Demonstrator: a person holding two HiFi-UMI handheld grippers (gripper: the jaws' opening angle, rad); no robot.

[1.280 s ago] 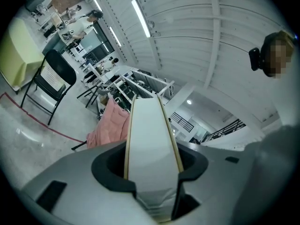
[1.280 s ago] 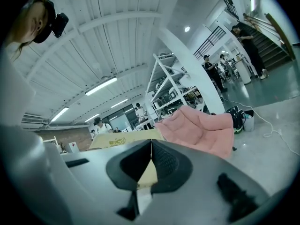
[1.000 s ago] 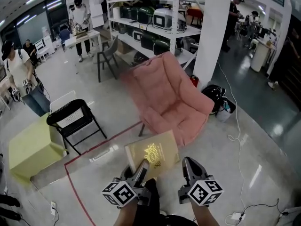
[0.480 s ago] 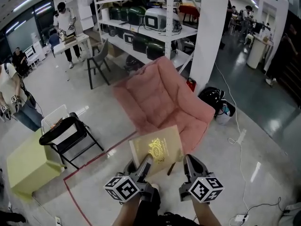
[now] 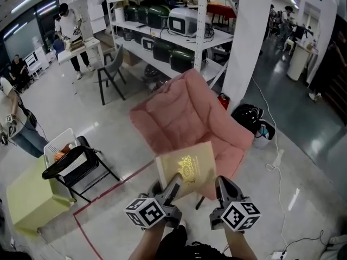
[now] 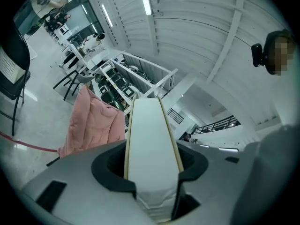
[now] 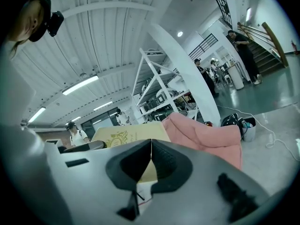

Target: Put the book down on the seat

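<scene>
Now | left gripper point(image 5: 172, 184) clamps book point(image 5: 191, 164) | apparently above pink seat point(image 5: 179, 112)

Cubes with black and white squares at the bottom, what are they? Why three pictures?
The cubes are part of two hand-held grippers, tools a person squeezes like tongs. There is no robot here. The head view comes from a camera on the person's head, looking down. The two gripper views come from small cameras riding on each tool. The left hand-held gripper is pinching a cream book with gold print; its own view shows the book's edge between the jaws. The right hand-held gripper is shut and holds nothing. Ahead, on the grey floor, stands a pink cushioned chair, the seat for the book.
</scene>
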